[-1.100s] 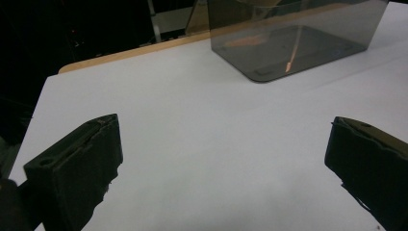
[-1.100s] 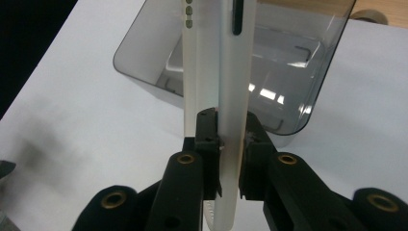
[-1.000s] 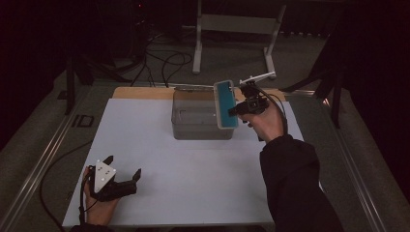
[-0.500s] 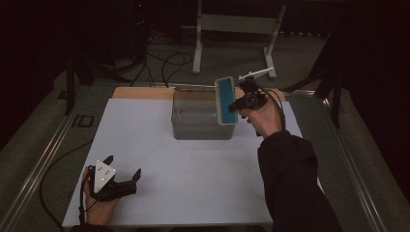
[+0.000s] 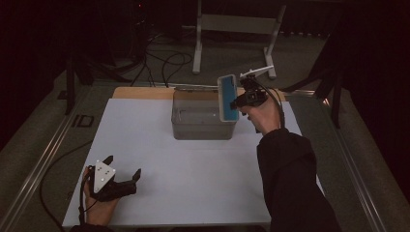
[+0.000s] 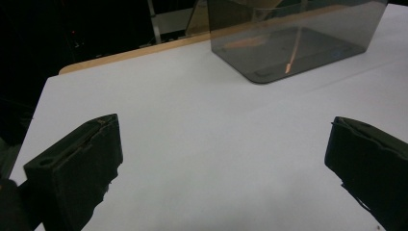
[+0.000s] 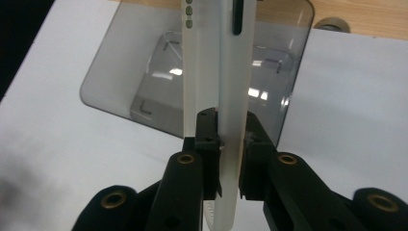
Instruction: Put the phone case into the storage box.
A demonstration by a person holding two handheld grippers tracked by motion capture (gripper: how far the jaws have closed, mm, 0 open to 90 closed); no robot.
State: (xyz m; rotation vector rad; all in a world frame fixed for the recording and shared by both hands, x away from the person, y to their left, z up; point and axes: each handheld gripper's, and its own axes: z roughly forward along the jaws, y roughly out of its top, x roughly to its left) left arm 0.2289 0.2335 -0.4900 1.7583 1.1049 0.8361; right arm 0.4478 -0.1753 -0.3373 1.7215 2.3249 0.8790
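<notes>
My right gripper (image 5: 238,103) is shut on a flat lid (image 5: 227,98) with a teal face and a white rim. It holds the lid on edge above the right end of a smoky clear bin (image 5: 193,131). In the right gripper view the right gripper (image 7: 226,126) pinches the lid's white edge (image 7: 216,57), and the bin (image 7: 144,86) lies below, with nothing in it. My left gripper (image 5: 122,166) rests open on the white sheet at the near left, in a hand. The left gripper (image 6: 224,129) has nothing between its jaws, and the bin (image 6: 298,38) stands far ahead of it.
A white sheet (image 5: 159,154) covers the table, with a wooden strip (image 5: 140,93) along its far edge. Metal rails (image 5: 43,154) run down both sides. A metal stand (image 5: 232,29) and cables (image 5: 164,60) lie on the floor behind.
The right hand has shifted only slightly with the lid over the bin. The left gripper has stayed where it was.
</notes>
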